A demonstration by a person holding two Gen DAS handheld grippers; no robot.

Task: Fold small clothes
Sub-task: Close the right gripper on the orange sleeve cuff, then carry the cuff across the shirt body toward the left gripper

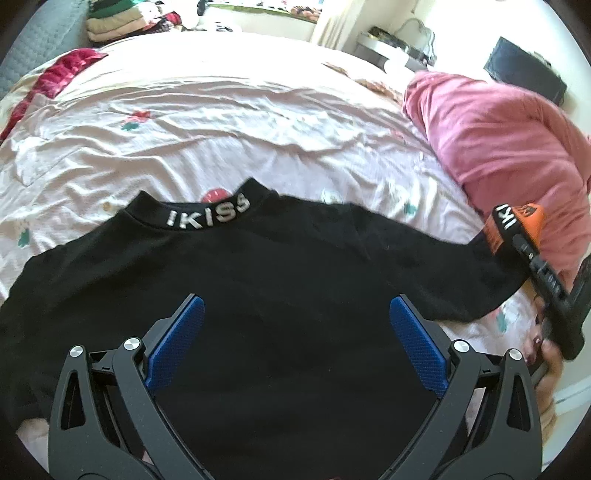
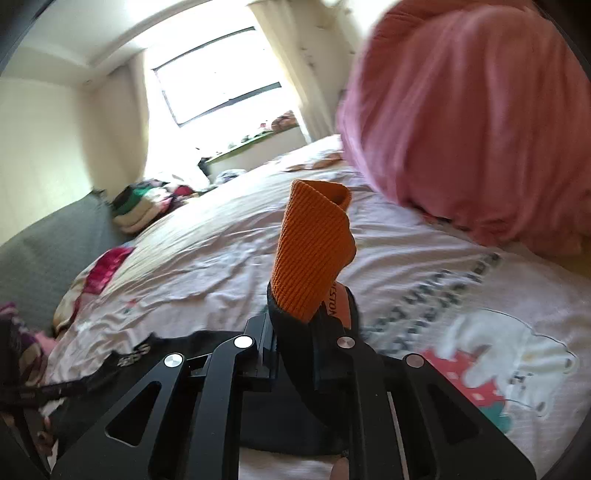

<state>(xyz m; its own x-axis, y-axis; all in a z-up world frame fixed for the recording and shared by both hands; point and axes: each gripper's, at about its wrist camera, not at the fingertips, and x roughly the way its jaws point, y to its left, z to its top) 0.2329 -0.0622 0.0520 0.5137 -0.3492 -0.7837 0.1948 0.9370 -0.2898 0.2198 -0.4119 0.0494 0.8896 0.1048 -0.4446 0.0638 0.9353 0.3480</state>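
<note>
The left gripper (image 1: 295, 332) hangs over the body of the black sweater (image 1: 258, 295), its blue-padded fingers (image 1: 177, 339) spread wide apart with nothing between them; whether the tips touch the cloth cannot be told. The sweater lies face up on the bed (image 1: 184, 122), the collar with white "IKISS" letters (image 1: 208, 214) pointing away from the camera, one sleeve running out to the right. At the end of that sleeve the right gripper (image 1: 517, 236) is closed tight on the orange cuff (image 1: 517, 221), lifting it off the pale pink printed sheet; a hand (image 1: 546, 354) with dark-painted nails shows at the handle below. The right wrist view shows what the left cannot: the ribbed orange cuff (image 2: 314, 251) standing upright out of the pinched right gripper (image 2: 306, 332), the black sleeve fabric wrapped between the fingers, a cartoon print (image 2: 498, 362) on the sheet to the right, and a bright window (image 2: 221, 85) beyond the bed. Both views catch a large pink bundle of cloth (image 1: 498, 136) on the bed's right side and a heap of folded clothes (image 1: 118, 22) at the far end; only the left view shows a red quilted piece (image 1: 62, 74) clearly, at the bed's far left edge.
</note>
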